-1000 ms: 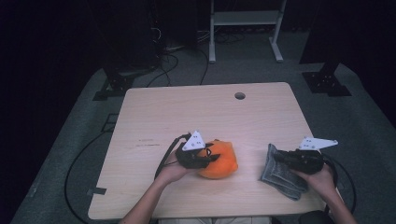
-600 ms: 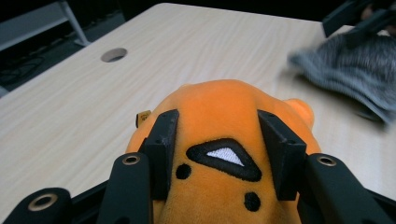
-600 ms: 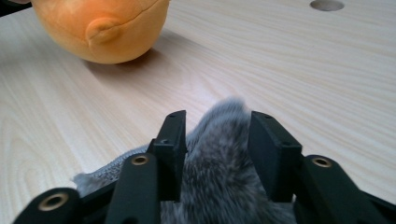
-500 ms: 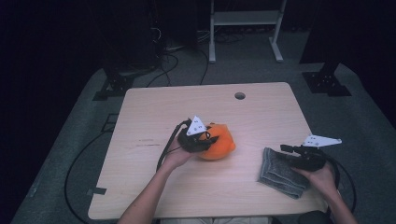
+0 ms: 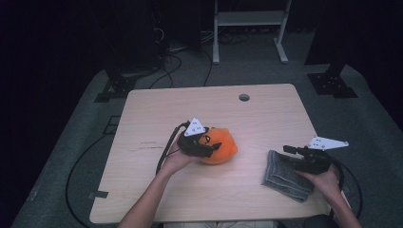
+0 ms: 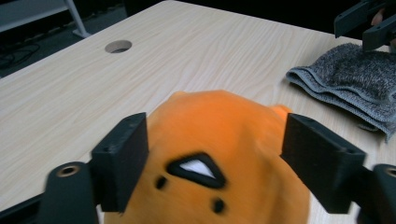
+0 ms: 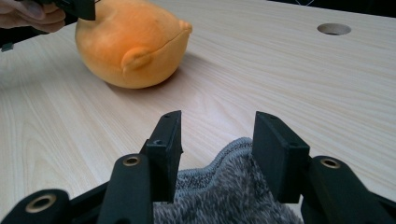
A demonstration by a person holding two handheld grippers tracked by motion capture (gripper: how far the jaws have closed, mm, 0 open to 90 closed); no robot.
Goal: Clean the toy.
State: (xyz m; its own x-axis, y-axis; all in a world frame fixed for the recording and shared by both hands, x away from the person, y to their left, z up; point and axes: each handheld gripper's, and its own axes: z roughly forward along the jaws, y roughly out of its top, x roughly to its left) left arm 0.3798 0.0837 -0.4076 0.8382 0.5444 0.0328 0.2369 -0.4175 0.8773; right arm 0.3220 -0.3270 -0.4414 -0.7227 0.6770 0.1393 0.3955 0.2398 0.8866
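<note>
An orange plush toy (image 5: 222, 147) with a small black-and-white face lies near the table's middle. My left gripper (image 5: 208, 150) reaches over it from the left. Its jaws have just been opening and now stand wide on either side of the plush (image 6: 229, 140), which fills the gap between them. At the front right a folded grey fuzzy cloth (image 5: 284, 176) lies flat on the table. My right gripper (image 5: 290, 152) hovers over its far edge. These jaws have also just been opening, and the cloth (image 7: 224, 191) lies loose under and between them.
The light wooden table (image 5: 190, 109) has a round cable hole (image 5: 244, 97) near its far edge. A cable (image 5: 164, 152) trails from the left gripper across the table. Dark floor, cables and a white stand's legs (image 5: 247, 42) lie beyond the table.
The left hand moved the plush a little farther from the front edge, then its jaws spread apart. The right jaws let go of the cloth, which has settled flat.
</note>
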